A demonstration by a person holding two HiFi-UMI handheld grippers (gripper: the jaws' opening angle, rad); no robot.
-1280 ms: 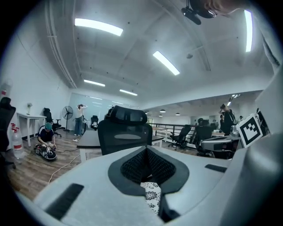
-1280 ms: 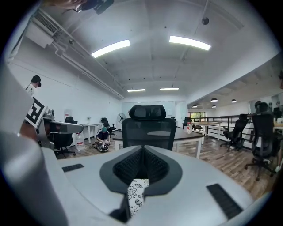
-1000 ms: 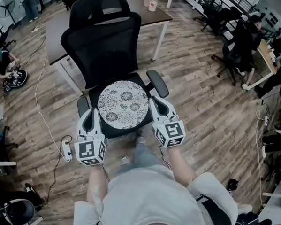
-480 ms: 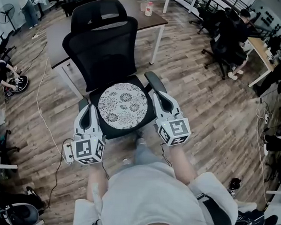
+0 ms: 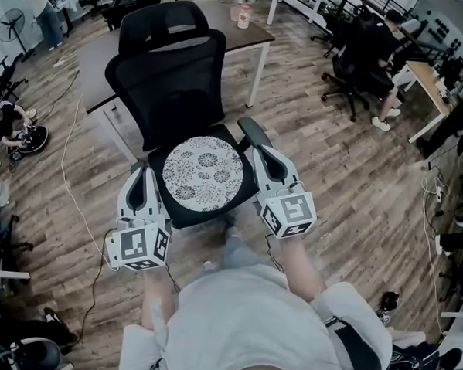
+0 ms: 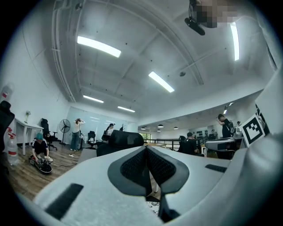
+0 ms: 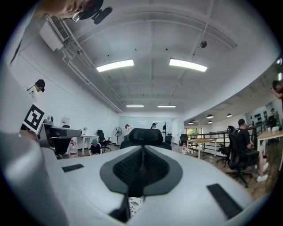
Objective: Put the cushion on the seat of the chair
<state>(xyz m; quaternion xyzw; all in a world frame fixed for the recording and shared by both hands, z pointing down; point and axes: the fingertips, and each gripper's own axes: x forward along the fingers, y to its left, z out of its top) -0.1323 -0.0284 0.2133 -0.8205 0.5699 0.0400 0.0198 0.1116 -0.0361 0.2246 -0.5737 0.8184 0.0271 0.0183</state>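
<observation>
Left gripper (image 6: 146,148): jaws closed pad to pad, nothing between them.
Right gripper (image 7: 142,148): jaws likewise pressed together, empty.
Both are held level, one at each side of the seat (image 5: 210,211), and neither touches the cushion.
Cushion (image 5: 202,168): round, pale, floral print. It lies flat on the seat of the chair (image 5: 171,75), between the two grippers.
Chair: black, mesh back, headrest on top.
Behind the chair: dark-topped desk (image 5: 104,52) on white legs, with a bottle (image 5: 243,16) standing on it.
Floor (image 5: 331,160): wood planks.
</observation>
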